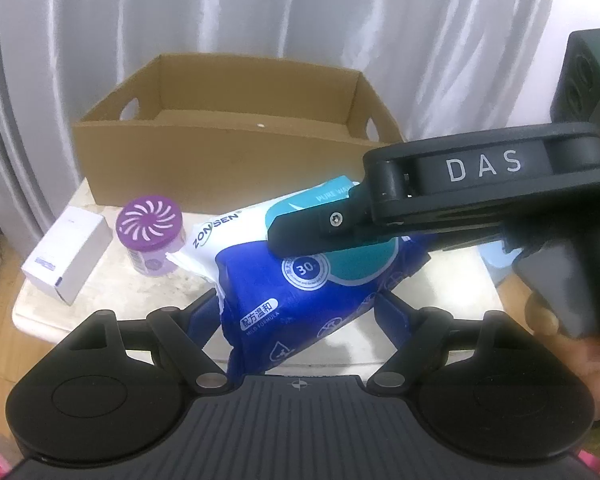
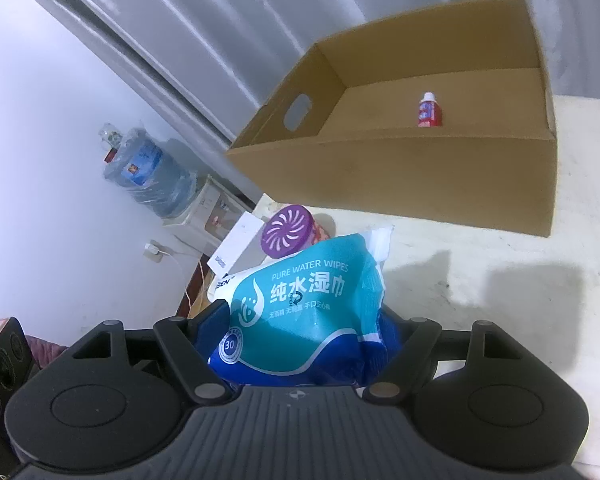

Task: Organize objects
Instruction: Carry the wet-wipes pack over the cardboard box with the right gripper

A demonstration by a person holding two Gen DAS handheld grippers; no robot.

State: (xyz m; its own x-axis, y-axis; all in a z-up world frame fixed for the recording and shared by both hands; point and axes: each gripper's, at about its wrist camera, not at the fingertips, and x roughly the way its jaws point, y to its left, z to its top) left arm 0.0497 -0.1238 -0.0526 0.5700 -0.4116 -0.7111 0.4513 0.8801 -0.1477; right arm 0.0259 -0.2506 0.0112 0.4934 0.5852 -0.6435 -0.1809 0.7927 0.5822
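A blue and teal pack of wet wipes [image 1: 300, 276] is held above the table, with both grippers closed on it. My left gripper [image 1: 296, 312] grips its lower end. My right gripper [image 2: 304, 332] grips the same pack [image 2: 308, 304] and reaches in from the right in the left wrist view [image 1: 340, 224]. An open cardboard box [image 1: 236, 136] stands behind it; in the right wrist view the box [image 2: 400, 168] holds a small red and white bottle [image 2: 430, 110].
A purple-lidded jar [image 1: 150, 236] and a small white box [image 1: 68, 254] stand on the marble table [image 1: 112, 292] left of the pack. A water jug [image 2: 148, 172] stands by the wall. Grey curtains hang behind.
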